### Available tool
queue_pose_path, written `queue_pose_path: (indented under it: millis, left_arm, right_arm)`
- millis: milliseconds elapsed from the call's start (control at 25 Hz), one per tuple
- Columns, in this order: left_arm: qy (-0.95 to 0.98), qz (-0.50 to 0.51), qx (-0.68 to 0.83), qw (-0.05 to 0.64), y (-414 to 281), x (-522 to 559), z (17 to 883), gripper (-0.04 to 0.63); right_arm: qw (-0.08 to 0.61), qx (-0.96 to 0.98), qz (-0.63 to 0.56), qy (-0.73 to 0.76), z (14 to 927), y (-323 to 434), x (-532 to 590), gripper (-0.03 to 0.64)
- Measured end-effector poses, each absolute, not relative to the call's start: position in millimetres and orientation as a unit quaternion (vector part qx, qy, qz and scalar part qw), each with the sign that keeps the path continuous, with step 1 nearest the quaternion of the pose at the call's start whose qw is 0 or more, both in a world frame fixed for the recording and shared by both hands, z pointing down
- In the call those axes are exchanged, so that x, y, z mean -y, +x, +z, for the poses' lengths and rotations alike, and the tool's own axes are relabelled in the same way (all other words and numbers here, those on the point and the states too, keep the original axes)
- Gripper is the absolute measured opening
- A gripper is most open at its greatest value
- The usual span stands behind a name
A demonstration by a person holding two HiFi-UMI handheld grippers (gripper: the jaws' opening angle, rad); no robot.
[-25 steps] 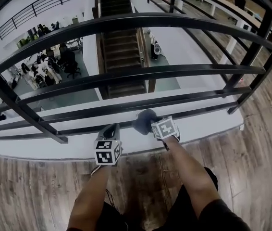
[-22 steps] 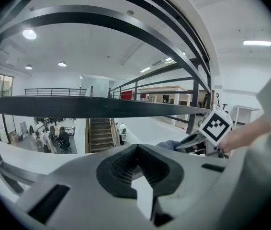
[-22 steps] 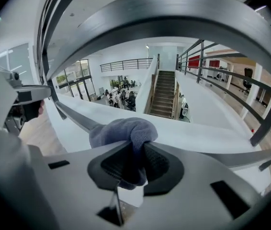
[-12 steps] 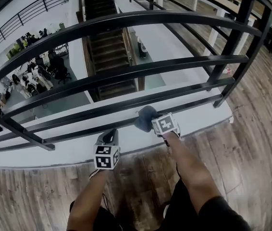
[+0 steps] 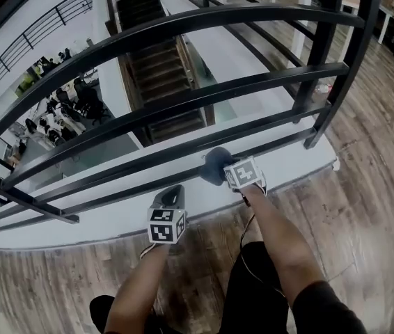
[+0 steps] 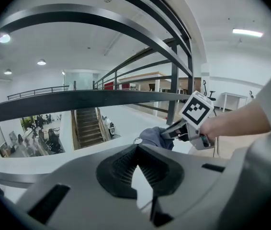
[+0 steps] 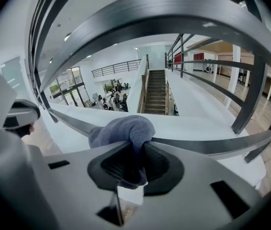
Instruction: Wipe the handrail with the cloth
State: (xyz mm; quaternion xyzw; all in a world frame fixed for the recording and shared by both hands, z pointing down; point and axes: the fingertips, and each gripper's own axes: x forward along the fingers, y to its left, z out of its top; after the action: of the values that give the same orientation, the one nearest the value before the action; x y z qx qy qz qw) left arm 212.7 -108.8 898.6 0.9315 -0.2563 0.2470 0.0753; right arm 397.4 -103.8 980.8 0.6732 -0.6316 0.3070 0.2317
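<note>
A black metal railing with several horizontal bars crosses the head view, its top handrail (image 5: 183, 28) arching overhead. My right gripper (image 5: 221, 170) is shut on a bunched blue-grey cloth (image 5: 212, 160), which presses against a lower bar (image 5: 134, 167). In the right gripper view the cloth (image 7: 123, 131) bulges out of the jaws onto that bar (image 7: 212, 145). My left gripper (image 5: 171, 195) hangs lower left, just short of the rails, its jaws together with nothing between them. The left gripper view shows the left gripper (image 6: 138, 176), the right gripper (image 6: 193, 123) and the cloth (image 6: 154, 137).
A vertical railing post (image 5: 322, 82) stands to the right of the cloth. Beyond the bars are a white ledge (image 5: 287, 165), a staircase (image 5: 162, 61) going down and a lower floor with people and desks (image 5: 65, 110). Wood-plank floor (image 5: 364, 207) lies underfoot.
My right gripper has slid the cloth rightward along the lower bar, closer to the vertical post. The left gripper has shifted slightly right and back from the rails.
</note>
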Motion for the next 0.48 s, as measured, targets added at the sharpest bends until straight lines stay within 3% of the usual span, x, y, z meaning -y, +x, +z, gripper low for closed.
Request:
queue_pose_path:
  millis: [480]
  left_arm:
    - [0.941, 0.257, 0.211, 0.071, 347.7, 38.6, 887.0, 0.003]
  right_arm:
    - [0.198, 0.613, 0.311, 0.698, 985.6, 503.5, 53.4, 0.071]
